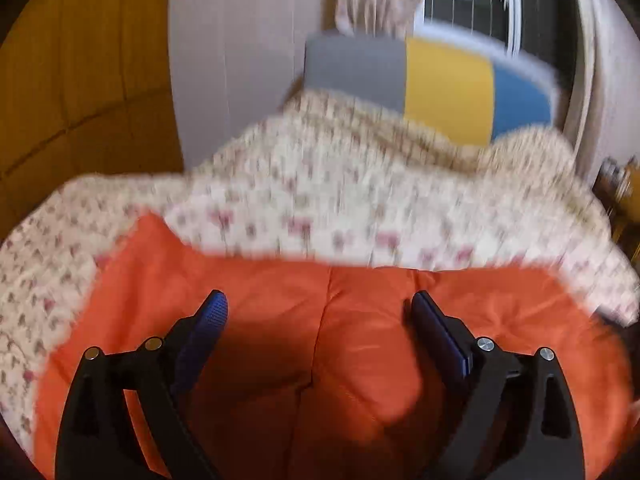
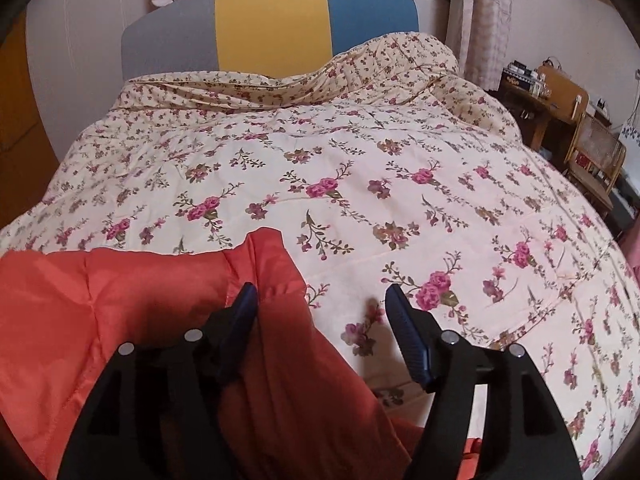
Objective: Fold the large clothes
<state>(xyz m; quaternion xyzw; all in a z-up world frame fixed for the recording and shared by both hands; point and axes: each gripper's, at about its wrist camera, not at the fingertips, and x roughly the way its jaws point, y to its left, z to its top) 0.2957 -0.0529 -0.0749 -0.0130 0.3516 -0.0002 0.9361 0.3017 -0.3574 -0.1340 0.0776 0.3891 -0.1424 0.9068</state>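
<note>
Right up close, the left claw (image 1: 318,308) is hovering with its blue pads (image 1: 208,320) spread wide, nothing pinched between them, directly over the orange garment (image 1: 360,360). That garment is lying puffy and quilted on the bed, a seam running up its middle, and the left view is smearing with motion blur, so finer detail is getting lost.

Over on the right wrist view, the right claw (image 2: 320,304) is likewise gaping open, gripping nothing. Its left finger is sitting against a raised ridge of the orange cloth, while the other finger is hanging over bare floral bedspread (image 2: 400,184). An edge of the garment is poking up just beyond that ridge.

Judging by this, the grasp is not yet made; both claws are lining up for a pick. Next, I'd say, each claw needs to be closing on an edge of the orange cloth so a side can be carried across.

Farther off, the bedspread is bunching up against the grey, yellow and blue headboard (image 2: 272,24), with curtains (image 2: 484,20) hanging behind.
</note>
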